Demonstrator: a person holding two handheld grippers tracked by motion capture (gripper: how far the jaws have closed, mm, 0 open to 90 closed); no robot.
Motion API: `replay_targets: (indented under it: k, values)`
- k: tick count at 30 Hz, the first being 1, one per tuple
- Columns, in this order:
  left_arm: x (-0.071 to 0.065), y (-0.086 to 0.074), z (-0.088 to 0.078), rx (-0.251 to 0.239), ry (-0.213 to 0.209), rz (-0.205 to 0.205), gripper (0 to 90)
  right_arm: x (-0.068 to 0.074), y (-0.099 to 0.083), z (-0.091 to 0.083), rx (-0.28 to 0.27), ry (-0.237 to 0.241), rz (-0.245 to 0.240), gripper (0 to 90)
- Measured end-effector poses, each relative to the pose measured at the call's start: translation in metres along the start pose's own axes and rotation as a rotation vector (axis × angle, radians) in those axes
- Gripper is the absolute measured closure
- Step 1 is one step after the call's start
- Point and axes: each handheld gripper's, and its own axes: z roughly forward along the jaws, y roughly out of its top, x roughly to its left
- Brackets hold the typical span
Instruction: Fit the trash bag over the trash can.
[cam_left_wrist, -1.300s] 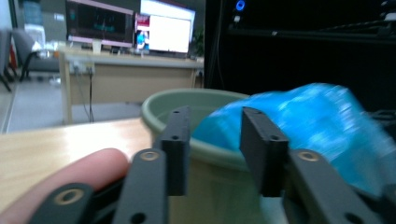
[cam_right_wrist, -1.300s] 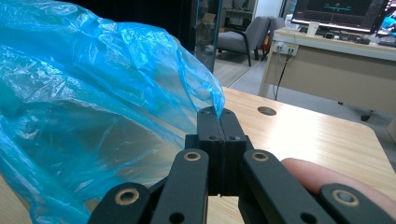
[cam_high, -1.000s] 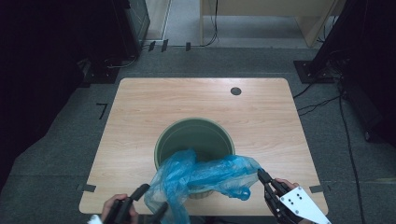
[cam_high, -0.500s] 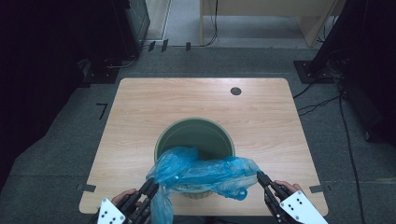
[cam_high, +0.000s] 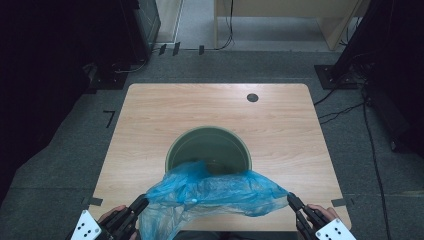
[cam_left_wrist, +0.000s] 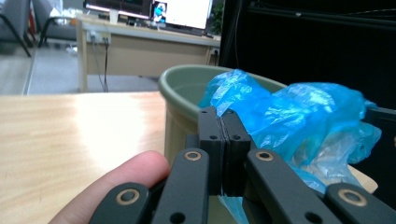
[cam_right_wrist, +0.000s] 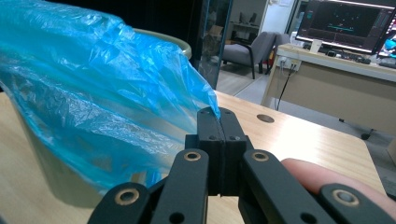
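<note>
High view: we see the blue plastic bag stretched between the left tool and the right tool at the near edge of the tabletop, draped over the near rim of the green bin. We judge we're spreading the bag's mouth to line the bin. Left tool's jaws have just been closing, with bag film between them; right tool is clamped on the opposite edge. A round grommet hole sits far right on the wood; grey carpet and cables lie around.

Left gripper view: left tool is pinched fully together, blue film coming out below the jaws, so it has a hold on the bag. Bin stands just behind, bag bunched over its rim. A desk with monitors is beyond.

Right gripper view: right tool is closed tight on a corner of the bag, which fans out taut over the bin. Office chair and monitor behind.
</note>
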Motion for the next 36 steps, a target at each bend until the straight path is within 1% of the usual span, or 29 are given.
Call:
replay_targets:
  k: [1, 3, 6, 8, 10, 12, 15, 17, 18, 20, 22, 24, 26, 28, 32, 35, 36]
  values:
    - [0.002, -0.002, 0.000, 0.006, 0.006, -0.005, 89.0, 0.000, -0.001, -0.001, 0.002, 0.000, -0.006, 90.0]
    - [0.008, -0.007, 0.000, 0.021, 0.009, -0.022, 89.0, -0.001, -0.005, -0.002, 0.019, 0.000, 0.001, 90.0]
    - [0.014, -0.012, 0.005, 0.037, 0.021, -0.045, 88.9, -0.005, -0.009, 0.002, 0.033, -0.010, 0.005, 90.0]
    - [0.019, -0.012, 0.010, 0.037, 0.029, -0.070, 88.5, -0.006, -0.009, 0.007, 0.045, -0.019, 0.019, 90.0]
    - [0.024, -0.009, 0.016, 0.036, 0.041, -0.096, 88.4, -0.007, -0.008, 0.014, 0.051, -0.030, 0.011, 90.0]
    - [0.026, -0.004, 0.021, 0.029, 0.054, -0.096, 88.3, -0.007, -0.005, 0.020, 0.049, -0.038, 0.007, 90.0]
    - [0.028, 0.004, 0.027, 0.000, 0.065, -0.088, 85.9, -0.010, 0.002, 0.028, 0.033, -0.049, 0.002, 90.0]
    - [0.031, 0.008, 0.030, -0.019, 0.073, -0.099, 81.5, -0.013, 0.007, 0.034, 0.028, -0.056, 0.007, 90.0]
    - [0.035, 0.010, 0.032, -0.027, 0.077, -0.110, 80.9, -0.014, 0.008, 0.036, 0.024, -0.057, 0.012, 90.0]
    - [0.038, 0.012, 0.034, -0.052, 0.075, -0.126, 80.7, -0.017, 0.012, 0.041, 0.015, -0.054, 0.032, 90.0]
    - [0.039, 0.013, 0.036, -0.054, 0.079, -0.123, 81.1, -0.020, 0.015, 0.045, 0.005, -0.047, 0.049, 89.3]
    - [0.040, 0.013, 0.038, -0.053, 0.087, -0.108, 83.1, -0.021, 0.017, 0.049, 0.002, -0.045, 0.047, 89.5]
    - [0.042, 0.011, 0.041, -0.052, 0.104, -0.110, 85.7, -0.021, 0.017, 0.054, 0.013, -0.050, 0.040, 90.0]
    - [0.048, 0.010, 0.045, -0.049, 0.119, -0.135, 87.4, -0.021, 0.016, 0.058, 0.026, -0.063, 0.043, 90.0]
    - [0.062, 0.006, 0.058, -0.032, 0.147, -0.190, 89.4, -0.020, 0.014, 0.069, 0.047, -0.067, 0.047, 90.0]
    - [0.072, -0.001, 0.071, -0.004, 0.168, -0.237, 89.8, -0.019, 0.014, 0.077, 0.060, -0.067, 0.051, 90.0]
    - [0.075, -0.004, 0.075, 0.007, 0.178, -0.255, 89.9, -0.019, 0.013, 0.081, 0.070, -0.067, 0.042, 90.0]
